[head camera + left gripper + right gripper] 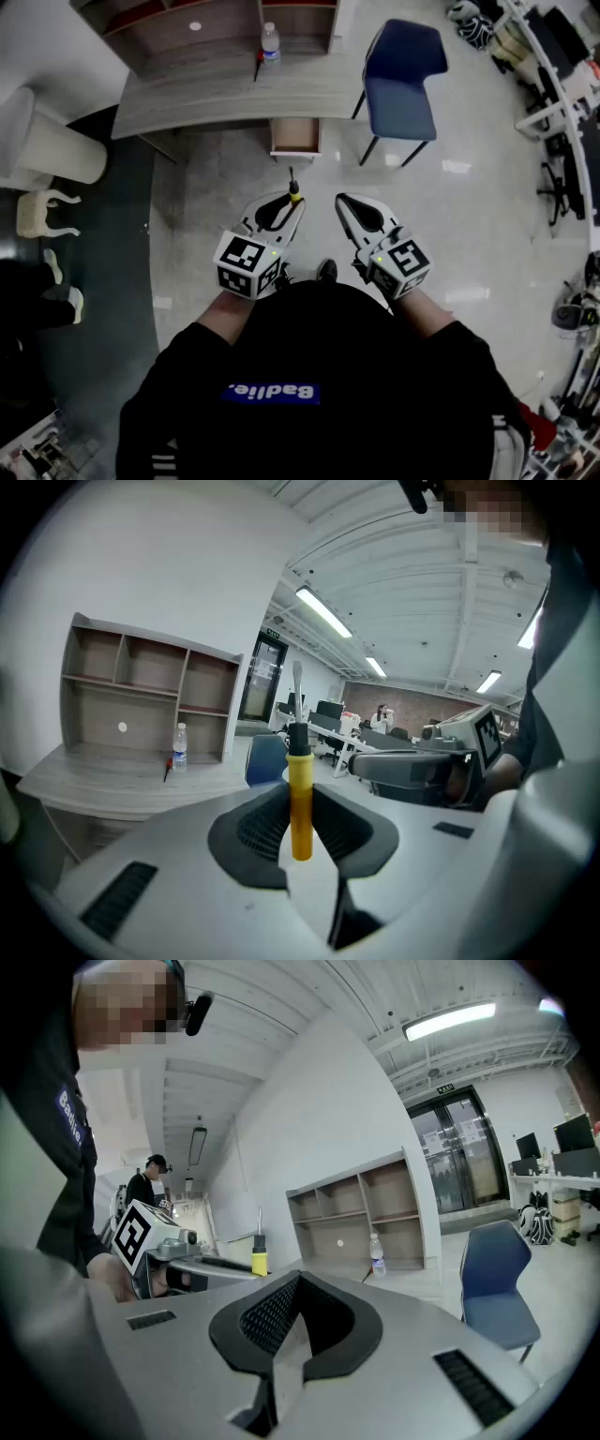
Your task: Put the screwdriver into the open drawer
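Item one, left gripper (286, 208): I hold it near my body over the pale floor (234, 178), and its jaws pinch the screwdriver (300, 799) by the yellow handle, both ribbed black pads pressed against it. Item two, screwdriver: yellow handle, black collar, thin metal shaft. It stands out past the jaw tips and points away from me toward the far desk (216, 94); it is well apart from the drawer (295, 136) and is not in it. Item three, drawer: a small one under the desk's near edge, pulled out toward me, its wooden inside showing. It lies far ahead and nearly in line with the shaft. Item four, right gripper (345, 202): just right of the left one and level with it, jaws pressed together at the tips with nothing between the pads. Item five, desk: grey wood-grain top. A clear water bottle (270, 45) stands upright on it, and an open shelf unit (187, 28) sits at its far side. Item six, blue chair (401, 80): on the floor right of the drawer, on dark legs.
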Tool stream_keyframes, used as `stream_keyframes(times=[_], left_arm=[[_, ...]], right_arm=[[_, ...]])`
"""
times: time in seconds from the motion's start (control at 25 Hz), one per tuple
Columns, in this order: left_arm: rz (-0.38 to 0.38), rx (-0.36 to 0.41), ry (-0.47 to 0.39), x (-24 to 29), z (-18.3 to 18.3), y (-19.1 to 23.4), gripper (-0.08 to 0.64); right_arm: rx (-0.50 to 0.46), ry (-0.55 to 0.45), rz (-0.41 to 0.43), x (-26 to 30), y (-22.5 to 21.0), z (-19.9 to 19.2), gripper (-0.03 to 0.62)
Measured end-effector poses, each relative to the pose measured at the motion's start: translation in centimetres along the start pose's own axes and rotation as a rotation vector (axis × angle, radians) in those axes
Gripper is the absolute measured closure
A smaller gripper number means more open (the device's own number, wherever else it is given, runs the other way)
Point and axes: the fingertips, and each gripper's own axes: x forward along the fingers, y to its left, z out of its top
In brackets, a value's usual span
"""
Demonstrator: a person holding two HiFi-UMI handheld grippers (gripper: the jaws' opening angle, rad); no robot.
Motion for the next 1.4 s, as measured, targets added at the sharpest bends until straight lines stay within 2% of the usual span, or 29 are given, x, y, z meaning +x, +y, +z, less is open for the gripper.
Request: stream_keyframes(times=[0.56, 1.2, 1.4], left_arm=[[0.002, -0.003, 0.015, 0.7, 0.1, -0.7, 0.486], [0.099, -0.054, -0.001, 3.4, 0.0, -2.2, 0.486], [0.115, -0.072, -0.001, 4.7, -0.4, -1.9, 0.486]], right_arm=[[-0.008, 0.033, 0.023, -0.5, -0.8, -0.3, 0.564], [-0.037, 0.003, 0.086, -2.0, -4.5, 1.0, 0.563], [-0.035, 0.007, 0.084, -2.1, -6.2, 1.0, 0.563]])
